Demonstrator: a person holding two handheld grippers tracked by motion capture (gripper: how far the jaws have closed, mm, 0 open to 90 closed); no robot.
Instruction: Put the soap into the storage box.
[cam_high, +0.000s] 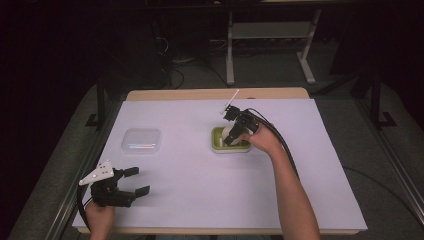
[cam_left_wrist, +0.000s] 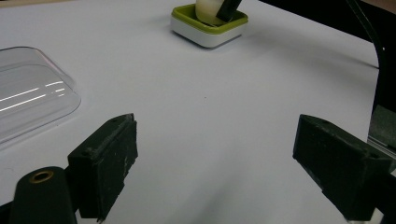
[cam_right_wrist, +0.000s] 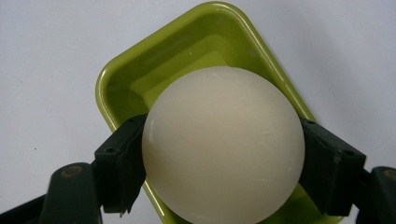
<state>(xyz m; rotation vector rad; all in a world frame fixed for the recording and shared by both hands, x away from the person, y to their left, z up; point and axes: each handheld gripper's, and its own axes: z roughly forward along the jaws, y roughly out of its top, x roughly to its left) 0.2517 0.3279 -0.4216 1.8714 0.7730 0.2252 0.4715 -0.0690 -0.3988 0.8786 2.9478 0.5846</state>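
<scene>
Right gripper (cam_right_wrist: 223, 186) jaws clamped on cream ball (cam_right_wrist: 223, 144) over green tray (cam_right_wrist: 140, 70), frame centre, likely seating it. Left gripper (cam_left_wrist: 215, 168) jaws wide, empty, idle lower left.

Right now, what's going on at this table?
A person works with a handheld gripper in each hand. The right gripper has its jaws closed on a cream-white ball, held over or in a small green tray near the middle of the white table; whether the ball rests on the tray cannot be told. The left gripper is open near the front left edge, holding nothing. A clear plastic lid lies apart, left of the tray.
</scene>
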